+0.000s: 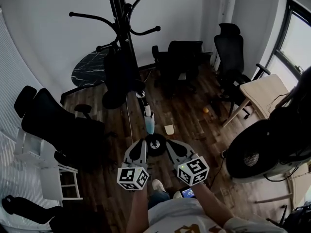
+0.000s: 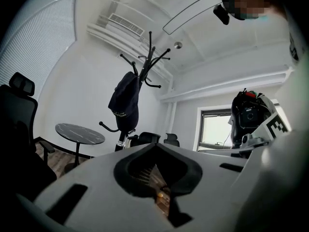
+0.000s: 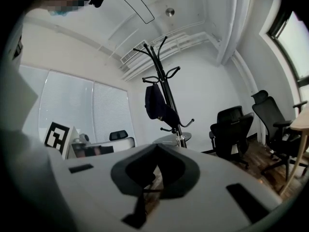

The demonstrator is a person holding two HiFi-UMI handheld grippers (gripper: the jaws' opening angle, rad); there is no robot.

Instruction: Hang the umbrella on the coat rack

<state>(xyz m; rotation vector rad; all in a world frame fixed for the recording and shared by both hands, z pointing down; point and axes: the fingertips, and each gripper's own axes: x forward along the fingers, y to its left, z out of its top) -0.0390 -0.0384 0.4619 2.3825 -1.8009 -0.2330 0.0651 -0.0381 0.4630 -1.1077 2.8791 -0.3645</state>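
— Where is the umbrella (image 1: 121, 74)?
— Hanging on the coat rack (image 1: 127, 30), straight ahead of both hand-held grippers and well apart from them.
— And the grippers?
— The left hand-held gripper (image 1: 140, 144) and the right hand-held gripper (image 1: 171, 143) sit side by side, low over the wood floor (image 1: 194, 125), each clenched on nothing.

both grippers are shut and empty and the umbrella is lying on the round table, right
Not quite. The umbrella is not lying on the round table; it hangs from the coat rack, with the table beside it, as the left gripper view shows. The rest holds: the left gripper and the right gripper are both shut and empty.
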